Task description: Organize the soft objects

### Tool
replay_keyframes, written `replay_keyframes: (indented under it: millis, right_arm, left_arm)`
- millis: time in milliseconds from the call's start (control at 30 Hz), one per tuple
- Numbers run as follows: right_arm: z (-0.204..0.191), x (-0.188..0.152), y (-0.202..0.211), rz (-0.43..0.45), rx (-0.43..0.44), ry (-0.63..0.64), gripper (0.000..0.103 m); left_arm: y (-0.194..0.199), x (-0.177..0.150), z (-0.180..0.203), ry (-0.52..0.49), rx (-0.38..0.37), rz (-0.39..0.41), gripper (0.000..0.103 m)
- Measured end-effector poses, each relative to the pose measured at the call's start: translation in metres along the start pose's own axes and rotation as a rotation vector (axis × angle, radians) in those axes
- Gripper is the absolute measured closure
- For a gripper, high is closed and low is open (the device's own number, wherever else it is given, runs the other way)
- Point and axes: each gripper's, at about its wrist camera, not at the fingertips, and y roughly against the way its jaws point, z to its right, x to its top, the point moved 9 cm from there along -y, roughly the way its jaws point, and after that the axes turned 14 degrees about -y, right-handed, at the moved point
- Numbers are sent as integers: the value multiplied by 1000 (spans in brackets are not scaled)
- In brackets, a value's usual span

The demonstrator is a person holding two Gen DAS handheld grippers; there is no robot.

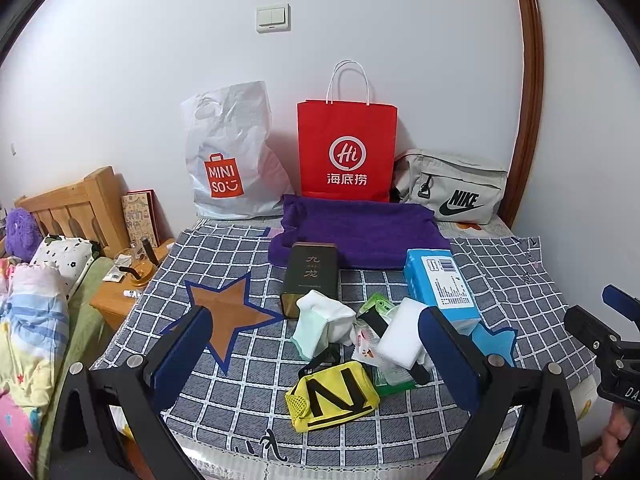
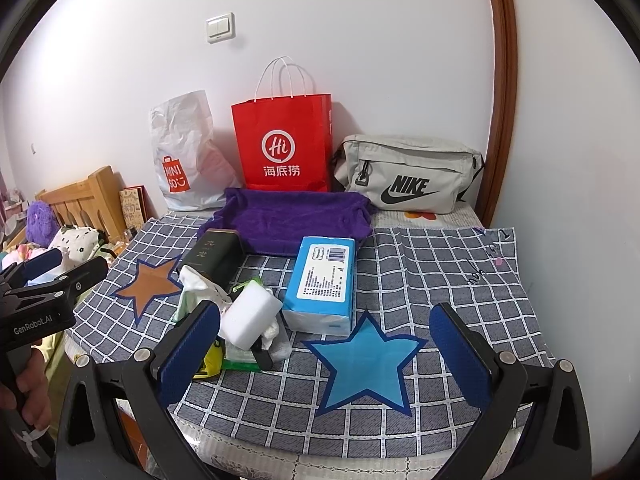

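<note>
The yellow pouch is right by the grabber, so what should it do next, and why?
Probably lower the left gripper onto the yellow pouch. Its fingers are wide open and empty, the pouch is the soft thing lying nearest between them, and nothing lies on top of it.

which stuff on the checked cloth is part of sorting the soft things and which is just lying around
For the job: purple towel, white sponge, white-green cloth, yellow pouch, tissue pack, left claw, right claw.

Lying about: dark tin, red paper bag, Miniso bag, Nike bag, light switch.
</note>
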Motion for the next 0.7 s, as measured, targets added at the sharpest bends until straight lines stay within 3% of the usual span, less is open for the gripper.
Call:
replay_keyframes:
  millis: [700]
  right_arm:
    - [-4, -5, -6, 4, 43, 10, 0]
  left_arm:
    - [-13, -8, 2, -17, -5, -17, 0]
